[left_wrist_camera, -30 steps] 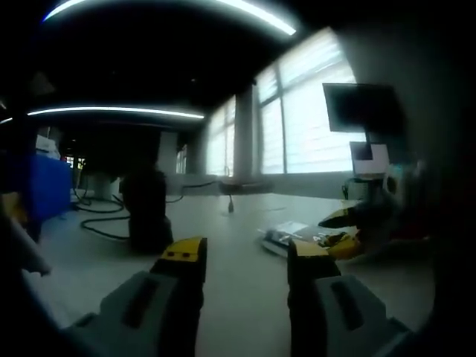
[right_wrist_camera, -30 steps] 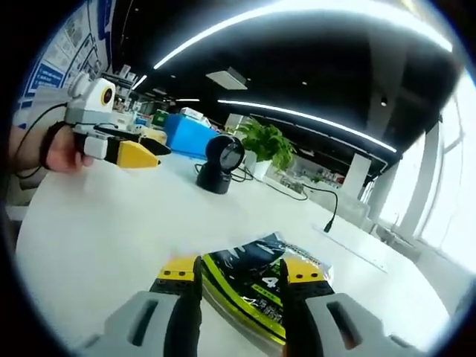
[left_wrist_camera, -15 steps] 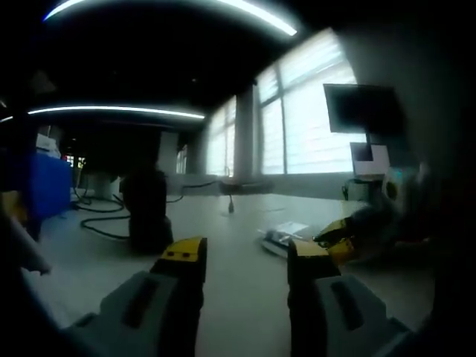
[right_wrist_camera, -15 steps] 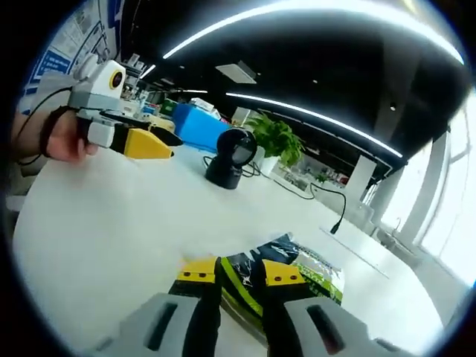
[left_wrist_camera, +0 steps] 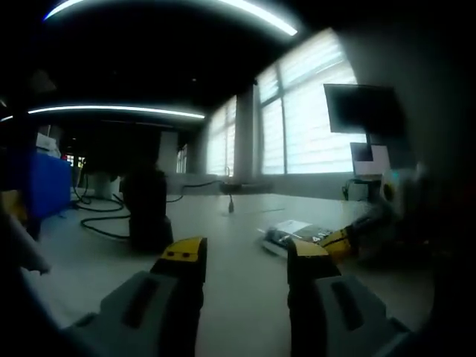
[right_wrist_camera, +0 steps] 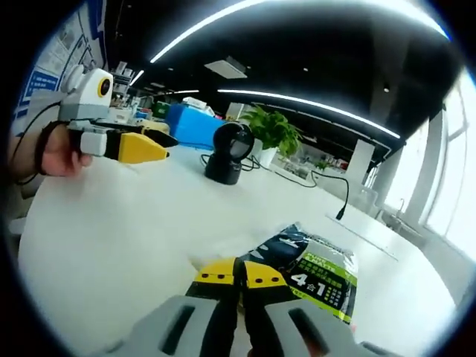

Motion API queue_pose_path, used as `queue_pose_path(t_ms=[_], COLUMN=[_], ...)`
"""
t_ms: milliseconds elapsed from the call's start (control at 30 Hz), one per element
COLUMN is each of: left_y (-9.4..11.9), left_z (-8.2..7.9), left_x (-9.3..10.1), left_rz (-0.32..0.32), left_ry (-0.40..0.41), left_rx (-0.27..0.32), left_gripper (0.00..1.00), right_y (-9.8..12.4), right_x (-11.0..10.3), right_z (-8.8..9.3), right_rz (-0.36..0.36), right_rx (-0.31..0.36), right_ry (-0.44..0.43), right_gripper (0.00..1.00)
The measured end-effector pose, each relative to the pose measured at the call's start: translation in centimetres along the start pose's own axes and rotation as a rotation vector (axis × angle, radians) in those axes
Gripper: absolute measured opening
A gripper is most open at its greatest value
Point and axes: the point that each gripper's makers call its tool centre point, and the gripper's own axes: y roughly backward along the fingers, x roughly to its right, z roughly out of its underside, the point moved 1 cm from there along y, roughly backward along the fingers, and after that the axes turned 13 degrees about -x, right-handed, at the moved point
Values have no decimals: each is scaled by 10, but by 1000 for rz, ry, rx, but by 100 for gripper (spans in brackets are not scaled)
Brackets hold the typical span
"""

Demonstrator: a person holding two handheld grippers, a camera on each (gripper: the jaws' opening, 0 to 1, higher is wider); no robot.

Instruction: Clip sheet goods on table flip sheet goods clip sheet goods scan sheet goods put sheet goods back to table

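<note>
Right gripper point(right_wrist_camera: 239, 274) jaws nearly together, pinching the near edge of the packet point(right_wrist_camera: 316, 269), a flat green, black and white bag lying on the white table point(right_wrist_camera: 111, 223) just ahead and to its right. Left gripper point(left_wrist_camera: 242, 256) jaws wide apart, holding nothing, hovering over the table. Beyond the right gripper's tips stands a black scanner point(right_wrist_camera: 228, 153) with a cable; a potted plant point(right_wrist_camera: 273, 132) and blue box point(right_wrist_camera: 190, 125) sit further back. A hand point(right_wrist_camera: 53, 155) holds the left gripper off to the left.
</note>
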Motion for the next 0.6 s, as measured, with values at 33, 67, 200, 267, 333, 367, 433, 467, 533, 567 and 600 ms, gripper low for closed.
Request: queue_pose_path(t_ms=[33, 67, 200, 267, 333, 367, 433, 467, 533, 567, 600], left_y=[0, 0, 0, 0, -1, -1, -1, -1, 0, 0, 0], left_z=[0, 0, 0, 0, 0, 1, 1, 1, 1, 1, 1], left_x=[0, 0, 0, 0, 0, 0, 0, 0, 1, 1, -1], left_rz=[0, 0, 0, -1, -1, -2, -2, -3, -3, -5, -12], left_ry=[0, -1, 0, -1, -3, -4, -6, -8, -8, -8, -4], left_rx=[0, 0, 2, 1, -3, -3, -4, -4, -4, -4, -4], left_gripper=[36, 36, 36, 36, 36, 36, 36, 36, 36, 36, 36], right_y=[1, 1, 6, 8, 10, 10, 11, 12, 15, 17, 18], right_x=[1, 2, 7, 10, 12, 13, 16, 18, 20, 20, 21], right_z=[-1, -1, -5, -7, -8, -8, -8, -10, -13, -14, -16], right_rz=[-5, -14, -24, -28, -44, -53, -60, -65, -68, -68, -66], right_rx=[7, 2, 17, 24, 27, 34, 39, 47, 57, 62, 68], right_ry=[-30, -56, -110, -133, -170, -188, -212, -231, -249, -253, -257], right_gripper=[0, 0, 0, 0, 0, 0, 0, 0, 0, 0, 0])
